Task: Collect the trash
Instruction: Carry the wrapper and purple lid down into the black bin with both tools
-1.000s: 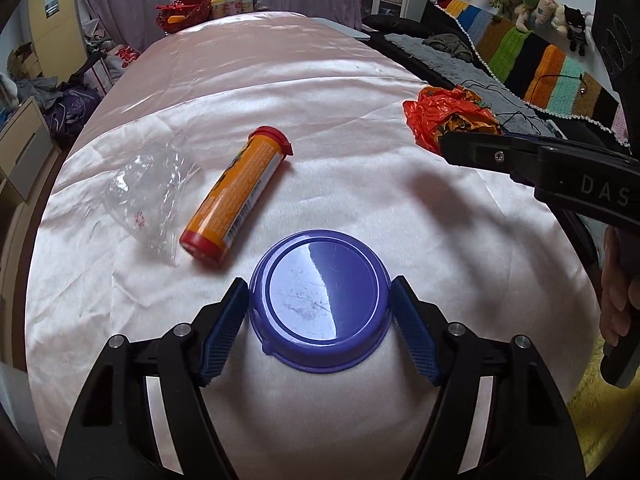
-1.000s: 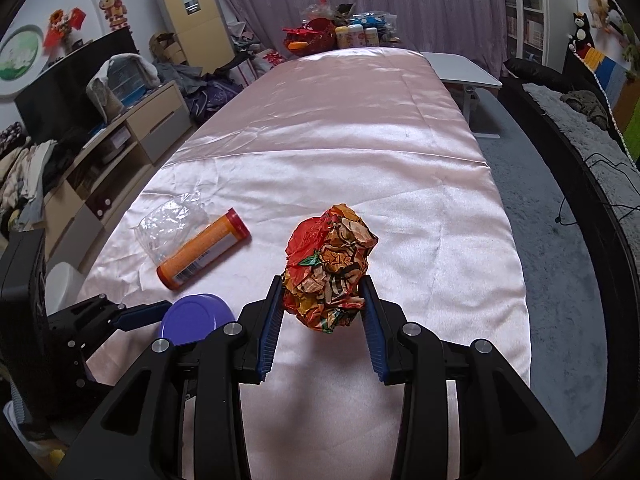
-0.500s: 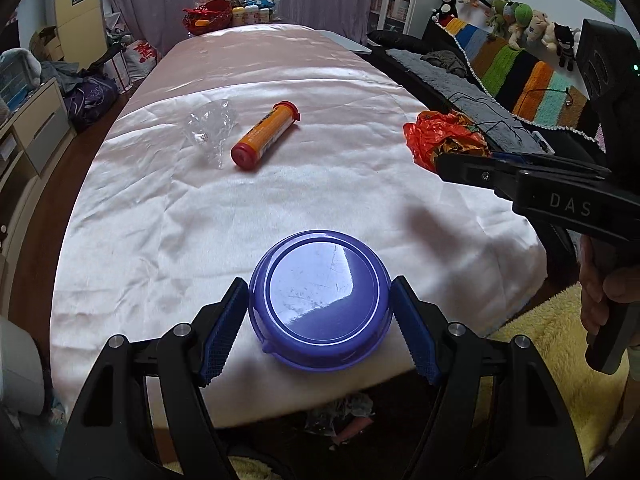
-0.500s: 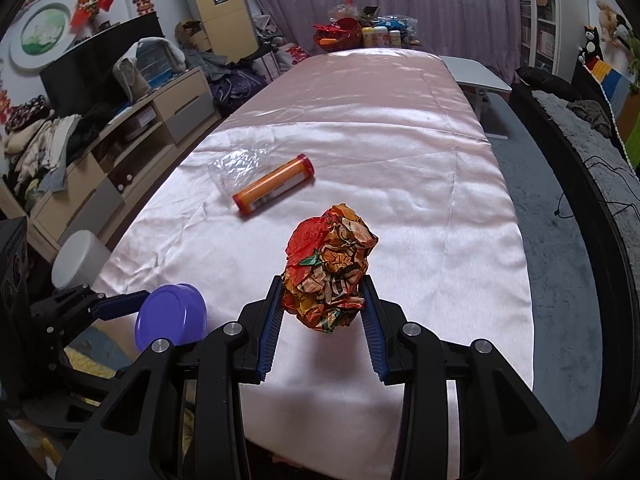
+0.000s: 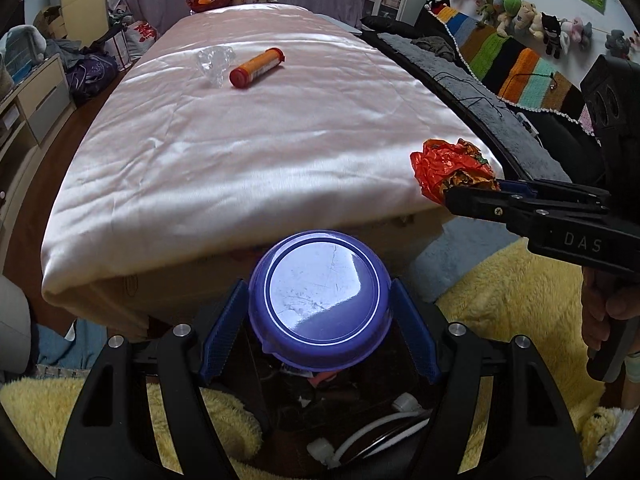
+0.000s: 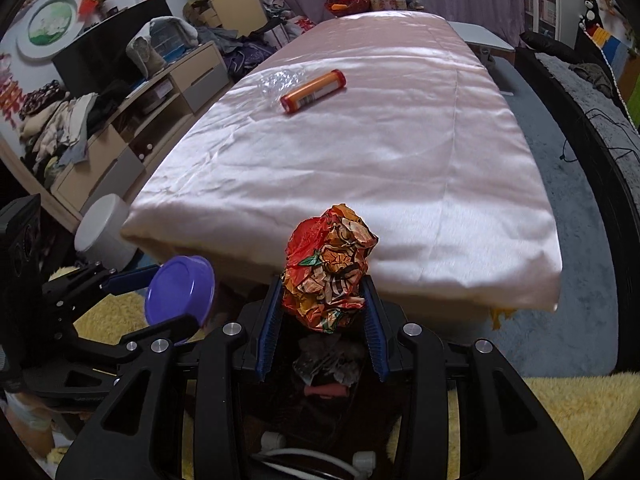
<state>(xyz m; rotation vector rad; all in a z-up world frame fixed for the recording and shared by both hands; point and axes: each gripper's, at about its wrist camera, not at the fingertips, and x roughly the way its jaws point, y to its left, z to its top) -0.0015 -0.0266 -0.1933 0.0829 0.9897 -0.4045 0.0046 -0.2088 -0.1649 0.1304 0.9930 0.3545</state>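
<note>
Two pieces of trash are in hand and held off the near end of the table (image 5: 248, 152), above a dark open container on the floor whose inside shows scraps and white tubing (it looks like the bin, though its rim is hidden behind the gripper bodies). Neither piece has been let go, so the drop is the step in hand. Still left on the pink satin cloth, well away toward the far half, are the orange tube with red caps (image 5: 257, 68) and, just beside it, a crumpled clear plastic wrapper (image 5: 215, 63); both need another trip.

The left hand-held gripper (image 5: 320, 312) is spread fairly wide, its blue pads pressed on either side of the upside-down purple plastic bowl (image 5: 322, 296), whose base faces the camera. The right hand-held gripper (image 6: 323, 312) is closed narrower around a crumpled red-and-orange wrapper (image 6: 328, 268), gripping its lower half while the rest bulges above the fingers.
</note>
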